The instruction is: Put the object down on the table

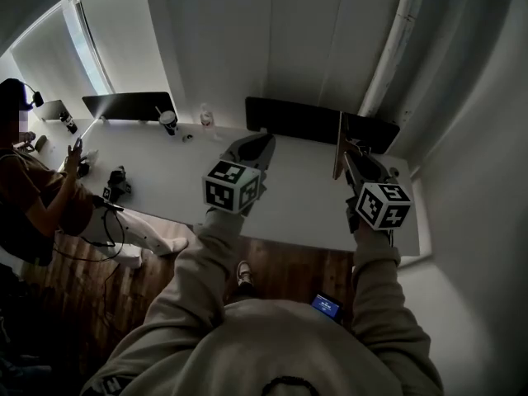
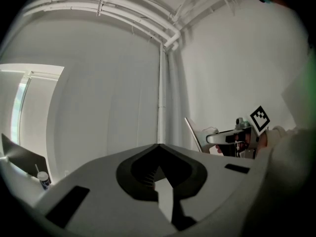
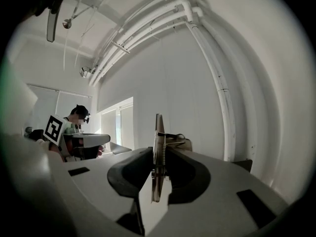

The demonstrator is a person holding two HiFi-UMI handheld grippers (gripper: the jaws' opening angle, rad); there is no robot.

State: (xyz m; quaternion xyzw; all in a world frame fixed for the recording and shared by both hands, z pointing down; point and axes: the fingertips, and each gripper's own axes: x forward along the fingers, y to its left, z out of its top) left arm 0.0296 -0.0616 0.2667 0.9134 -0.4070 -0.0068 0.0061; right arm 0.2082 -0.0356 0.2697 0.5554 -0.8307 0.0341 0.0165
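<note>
A thin wooden board with a metal spring and wire on it (image 3: pixel 157 157) stands upright and edge-on between the jaws of my right gripper (image 3: pixel 157 149), which is shut on it. In the head view the board (image 1: pixel 337 147) rises from the right gripper (image 1: pixel 355 162) above the right part of the white table (image 1: pixel 297 209). It also shows in the left gripper view as a slanted board (image 2: pixel 193 135) ahead of the right gripper (image 2: pixel 232 137). My left gripper (image 1: pixel 260 145) hovers over the table's middle. Its jaws (image 2: pixel 159 146) meet at the tip with nothing between them.
Dark partition screens (image 1: pixel 289 115) (image 1: pixel 124 104) line the table's far edge, with a cup (image 1: pixel 168 122) and a small bottle (image 1: pixel 206 119) near them. A seated person (image 1: pixel 33 192) and a black device (image 1: pixel 117 184) are at the left end. A wall and a pipe (image 1: pixel 388 56) close the right side.
</note>
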